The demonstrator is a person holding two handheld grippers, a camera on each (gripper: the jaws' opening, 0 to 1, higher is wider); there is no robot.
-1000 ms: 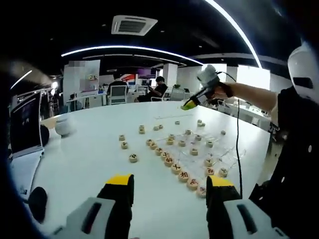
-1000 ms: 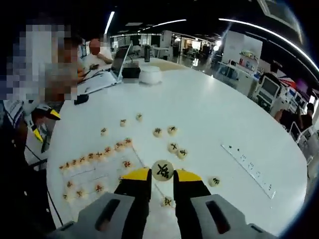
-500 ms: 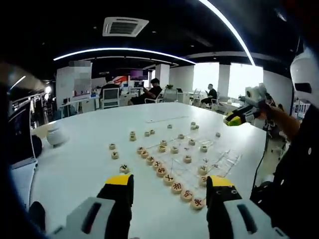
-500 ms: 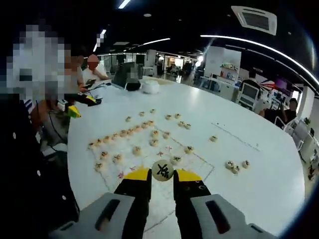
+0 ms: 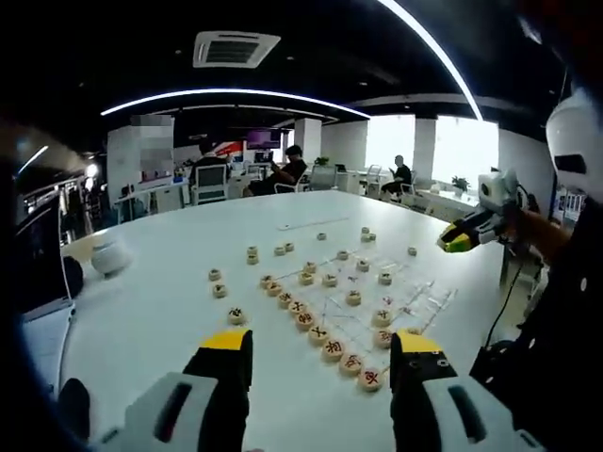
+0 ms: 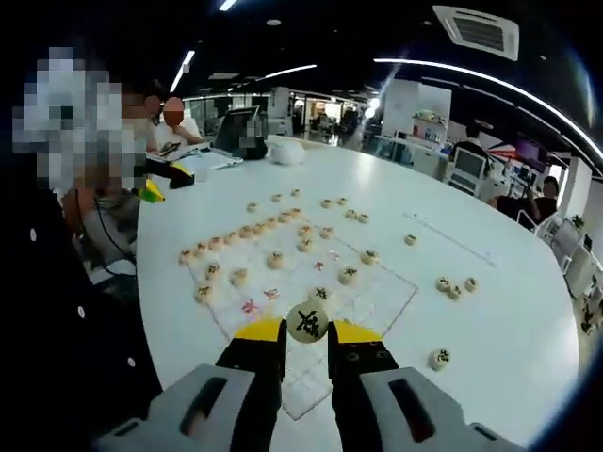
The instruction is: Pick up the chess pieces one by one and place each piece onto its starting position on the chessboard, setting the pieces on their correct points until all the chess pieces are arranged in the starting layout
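Note:
A clear chessboard lies on the round white table, with round wooden chess pieces on it. One row of pieces lines its far left edge. My right gripper is shut on one round piece with a dark character, held above the board's near edge. In the left gripper view the same board lies ahead, with a row of pieces along its left edge. My left gripper is open and holds nothing. The right gripper hangs at the right, above the table's edge.
Loose pieces lie off the board: a small cluster, one single and a few more. A white pot and a laptop stand at the far side. A long clear strip lies beyond the board. People sit nearby.
My right gripper has carried its piece from beyond the loose pieces back to the board's near edge. In the left gripper view it went right and lower. The left gripper stays open.

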